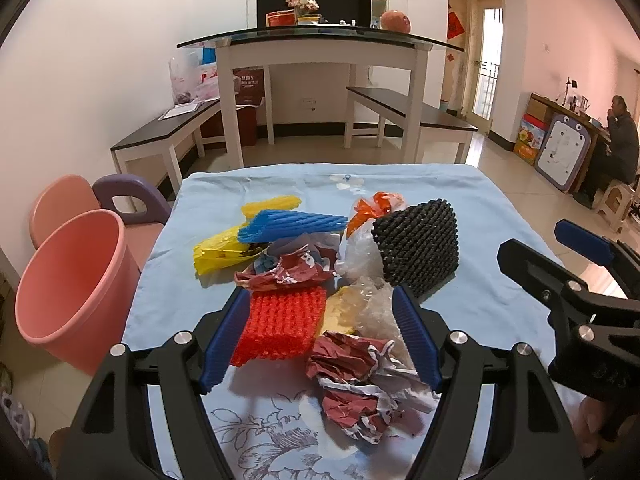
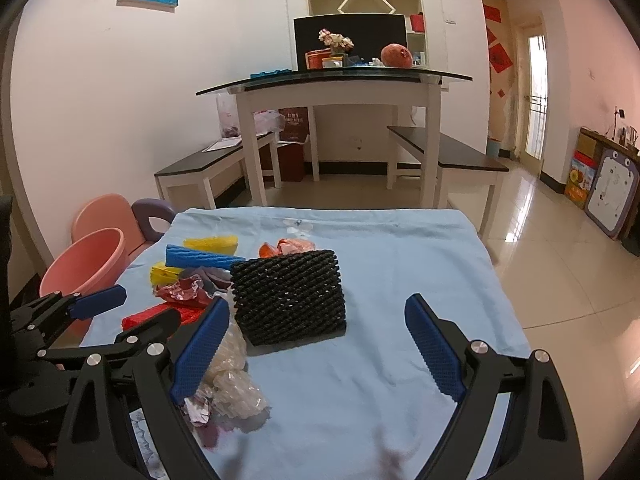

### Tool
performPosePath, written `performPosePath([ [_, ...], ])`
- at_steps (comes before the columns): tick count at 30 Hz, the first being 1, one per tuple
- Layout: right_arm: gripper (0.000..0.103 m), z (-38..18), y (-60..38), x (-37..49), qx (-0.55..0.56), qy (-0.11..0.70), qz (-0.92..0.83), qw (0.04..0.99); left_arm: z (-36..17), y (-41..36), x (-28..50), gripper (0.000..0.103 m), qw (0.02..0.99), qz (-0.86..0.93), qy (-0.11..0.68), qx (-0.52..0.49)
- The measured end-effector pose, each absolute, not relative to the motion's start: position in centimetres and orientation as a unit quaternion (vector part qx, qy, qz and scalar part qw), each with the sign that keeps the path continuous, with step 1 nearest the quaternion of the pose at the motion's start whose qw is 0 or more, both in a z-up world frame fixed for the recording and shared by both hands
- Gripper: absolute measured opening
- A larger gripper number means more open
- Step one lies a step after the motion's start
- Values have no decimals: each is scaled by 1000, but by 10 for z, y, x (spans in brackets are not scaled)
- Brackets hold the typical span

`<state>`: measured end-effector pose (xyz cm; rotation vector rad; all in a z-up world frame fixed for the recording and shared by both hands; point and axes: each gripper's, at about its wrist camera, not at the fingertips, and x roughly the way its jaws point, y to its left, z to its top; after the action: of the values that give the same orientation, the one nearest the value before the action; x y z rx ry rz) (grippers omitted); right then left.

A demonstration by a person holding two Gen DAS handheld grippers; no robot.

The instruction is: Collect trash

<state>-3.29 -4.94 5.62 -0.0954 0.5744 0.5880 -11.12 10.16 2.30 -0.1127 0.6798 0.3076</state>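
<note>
Left wrist view: left gripper (image 1: 320,336) spread wide, holding nothing, above trash pile (image 1: 320,280) on desk (image 1: 460,200); pink bin (image 1: 72,280) at 9 o'clock. Right gripper (image 2: 316,344) likewise wide, unladen, before black foam net (image 2: 288,296).

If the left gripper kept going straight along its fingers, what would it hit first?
Probably the red foam net, lying between the open left gripper's fingers beside crumpled red paper; depth is unclear, so which comes first is uncertain.

pink bin (image 1: 72,280) base hidden by cloth, seated person (image 1: 622,136) edge-cropped
</note>
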Motion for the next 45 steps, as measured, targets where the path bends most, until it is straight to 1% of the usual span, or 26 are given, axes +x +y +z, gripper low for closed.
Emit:
performPosePath([
  [21,88,46,-43,-30,-51,288,291,911,17,114,-110,74,923,165,340,-65],
  [29,85,38,-42,-23,-53,303,289,907,11,130,-117,74,921,161,345,-84],
  [37,81,29,-41,-17,-50,321,294,899,-1,158,-133,74,907,155,366,-138],
  [45,75,23,-22,-30,-59,340,358,868,-8,161,-135,74,902,154,376,-146],
])
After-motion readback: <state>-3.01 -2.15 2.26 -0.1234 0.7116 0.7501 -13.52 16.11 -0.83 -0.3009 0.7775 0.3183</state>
